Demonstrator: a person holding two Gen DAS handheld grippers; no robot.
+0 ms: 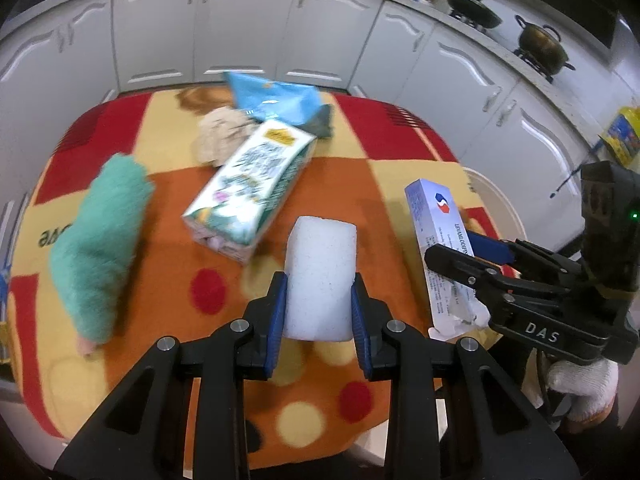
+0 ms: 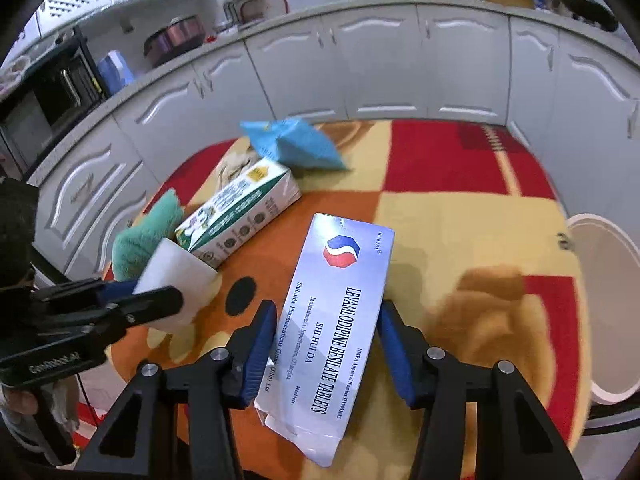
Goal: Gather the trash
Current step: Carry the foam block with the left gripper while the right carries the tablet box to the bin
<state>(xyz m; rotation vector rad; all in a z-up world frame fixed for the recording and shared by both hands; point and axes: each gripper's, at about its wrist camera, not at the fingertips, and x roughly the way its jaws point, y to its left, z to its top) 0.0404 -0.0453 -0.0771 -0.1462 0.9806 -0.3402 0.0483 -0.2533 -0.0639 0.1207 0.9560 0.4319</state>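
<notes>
My left gripper (image 1: pixel 319 304) is shut on a white foam block (image 1: pixel 321 276) and holds it above the table; it also shows in the right wrist view (image 2: pixel 176 280). My right gripper (image 2: pixel 326 344) is shut on a white tablet box (image 2: pixel 336 320), seen from the left wrist too (image 1: pixel 436 248). On the table lie a green-and-white carton (image 1: pixel 248 192), a crumpled beige paper wad (image 1: pixel 222 136), a blue plastic bag (image 1: pixel 276 98) and a fluffy green cloth (image 1: pixel 104 240).
The table wears a red, orange and yellow cloth (image 1: pixel 400 128). A white round bin (image 2: pixel 604 320) stands at the table's right edge. White kitchen cabinets (image 1: pixel 240 28) run behind, with pots on the counter (image 1: pixel 544 44).
</notes>
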